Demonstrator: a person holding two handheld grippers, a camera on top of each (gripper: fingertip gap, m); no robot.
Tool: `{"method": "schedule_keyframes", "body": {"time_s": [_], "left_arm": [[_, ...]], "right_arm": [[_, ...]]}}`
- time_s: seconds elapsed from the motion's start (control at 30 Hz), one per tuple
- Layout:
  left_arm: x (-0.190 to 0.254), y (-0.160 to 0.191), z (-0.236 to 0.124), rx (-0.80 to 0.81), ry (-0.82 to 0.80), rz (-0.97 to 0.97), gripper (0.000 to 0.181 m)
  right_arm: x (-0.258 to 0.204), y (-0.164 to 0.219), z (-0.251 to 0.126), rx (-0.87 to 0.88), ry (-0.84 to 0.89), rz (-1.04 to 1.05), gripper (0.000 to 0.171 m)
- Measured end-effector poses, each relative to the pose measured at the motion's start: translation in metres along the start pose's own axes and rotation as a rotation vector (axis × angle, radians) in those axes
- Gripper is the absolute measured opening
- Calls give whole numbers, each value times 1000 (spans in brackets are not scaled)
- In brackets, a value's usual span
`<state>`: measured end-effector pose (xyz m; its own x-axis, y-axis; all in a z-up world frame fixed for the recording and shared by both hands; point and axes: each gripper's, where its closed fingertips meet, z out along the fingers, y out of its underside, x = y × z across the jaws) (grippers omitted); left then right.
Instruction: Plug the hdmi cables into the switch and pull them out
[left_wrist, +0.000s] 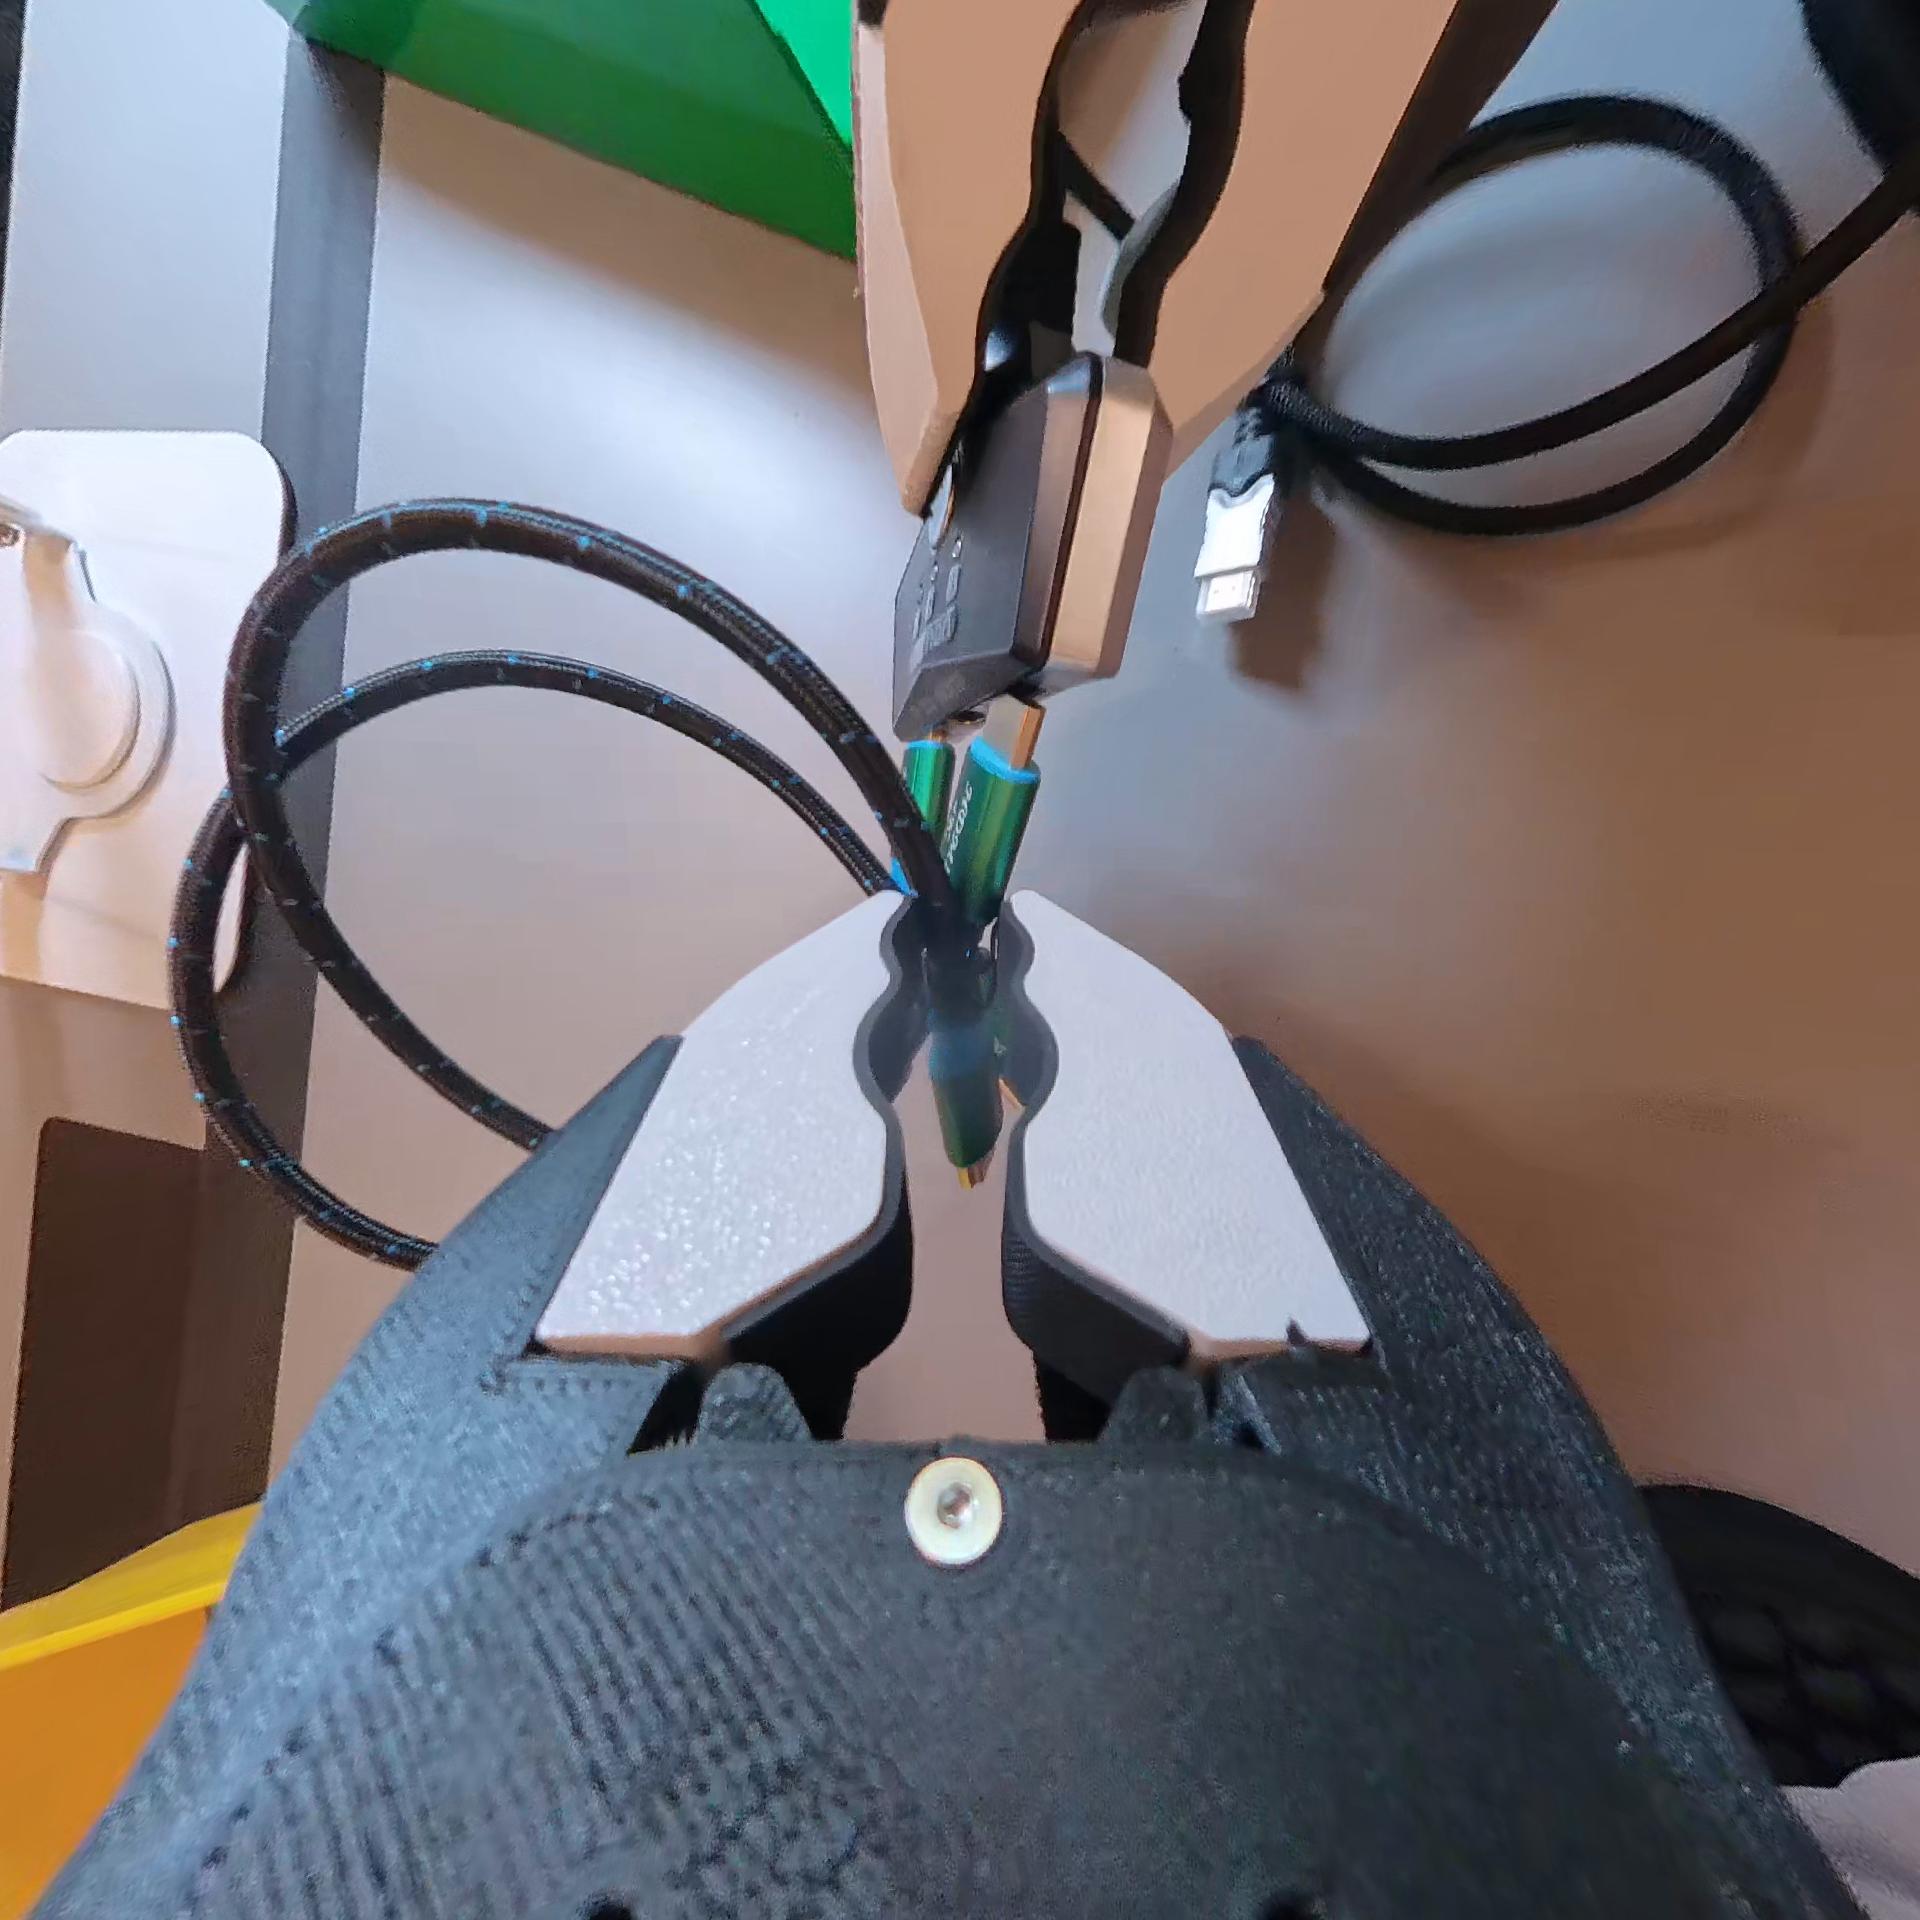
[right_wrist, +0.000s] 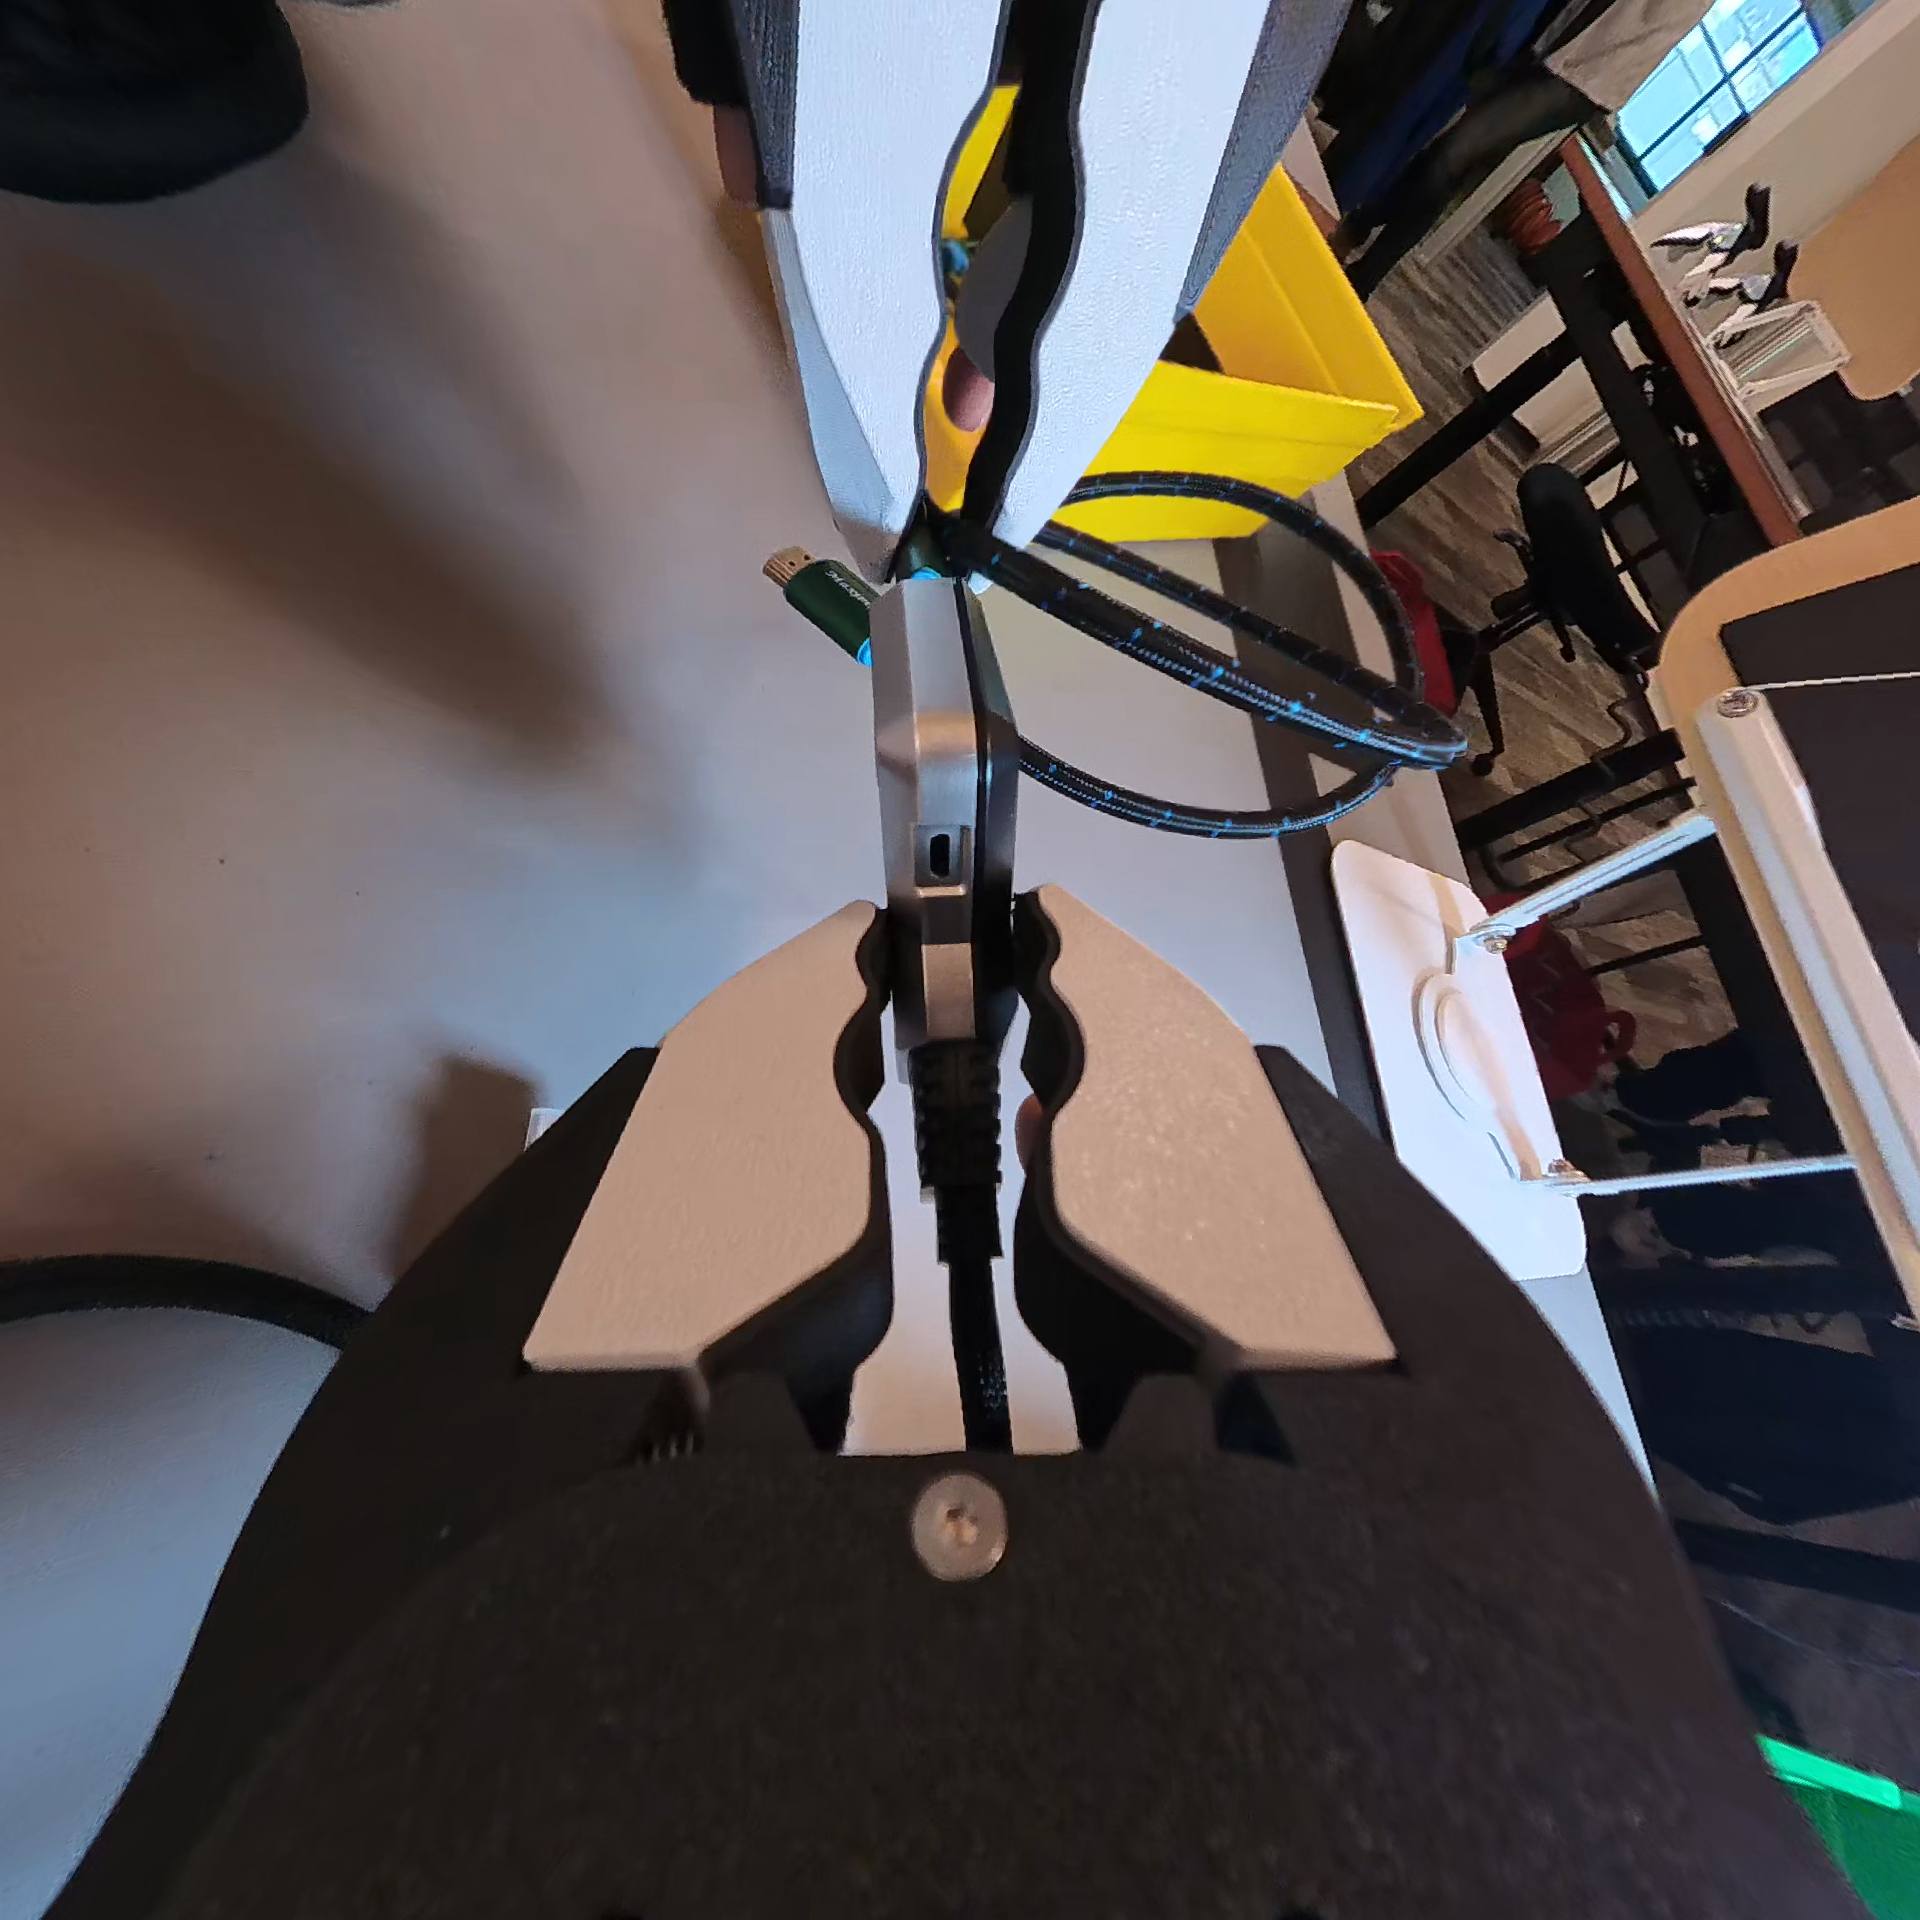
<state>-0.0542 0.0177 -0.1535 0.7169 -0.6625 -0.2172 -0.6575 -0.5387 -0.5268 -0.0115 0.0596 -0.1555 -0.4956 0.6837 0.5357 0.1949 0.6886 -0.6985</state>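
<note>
Left wrist view: two white-padded grippers meet nose to nose over a pale tabletop (left_wrist: 1507, 935).

Left gripper (left_wrist: 961, 914) is nearly closed, pinching green metal HDMI plugs (left_wrist: 987, 821) on black-and-blue braided cables (left_wrist: 416, 644); one gold tip sits at the port of the black-and-grey HDMI switch (left_wrist: 1039, 540) straight ahead. Right gripper (right_wrist: 951, 904) is clamped narrowly on that switch's rear end, its black cable (right_wrist: 977, 1299) running back between the fingers (right_wrist: 727, 1122).
</note>
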Motion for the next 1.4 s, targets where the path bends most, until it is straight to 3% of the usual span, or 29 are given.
{"method": "schedule_keyframes", "body": {"time_s": [0.33, 1.0, 1.23, 1.4], "left_arm": [[-2, 11, 7, -128, -68, 14, 14], [6, -7, -6, 38, 51, -65, 13], [6, 4, 8, -40, 40, -59, 13], [7, 0, 5, 6, 80, -84, 12]], "right_arm": [[-2, 1, 3, -26, 7, -29, 22], [1, 6, 0, -32, 27, -21, 23], [-3, 15, 5, -87, 12, -39, 23], [-2, 13, 4, -80, 22, -42, 23]]}}
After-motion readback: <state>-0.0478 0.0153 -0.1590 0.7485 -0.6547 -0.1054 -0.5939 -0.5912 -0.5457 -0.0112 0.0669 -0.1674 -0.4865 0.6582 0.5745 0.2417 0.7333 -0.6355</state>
